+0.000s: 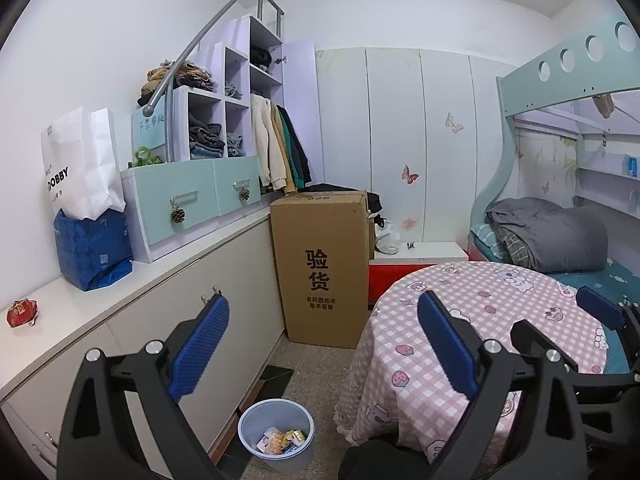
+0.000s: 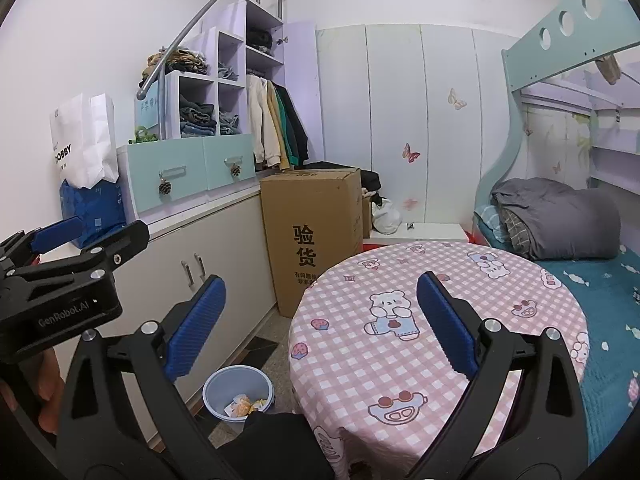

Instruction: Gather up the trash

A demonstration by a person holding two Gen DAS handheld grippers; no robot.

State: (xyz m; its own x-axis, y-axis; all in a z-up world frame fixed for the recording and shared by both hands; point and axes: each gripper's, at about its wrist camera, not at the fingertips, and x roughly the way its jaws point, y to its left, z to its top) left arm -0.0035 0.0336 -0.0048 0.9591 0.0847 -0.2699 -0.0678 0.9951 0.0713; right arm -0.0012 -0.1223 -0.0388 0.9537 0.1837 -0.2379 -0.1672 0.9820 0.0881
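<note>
Both grippers, left (image 1: 324, 344) and right (image 2: 320, 324), stand wide open at the frame bottom, holding nothing. Below them, on the floor at lower centre, the bin (image 1: 276, 434) holds wrappers (image 1: 280, 440). Right of it stands the table (image 2: 440, 320); behind, a carton (image 1: 320, 264).

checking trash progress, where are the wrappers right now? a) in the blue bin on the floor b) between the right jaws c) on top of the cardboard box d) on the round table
a: the wrappers lie inside the blue bin on the floor between the cabinets and the round table, whose checked cloth shows no trash; nothing is between either gripper's jaws.
</note>
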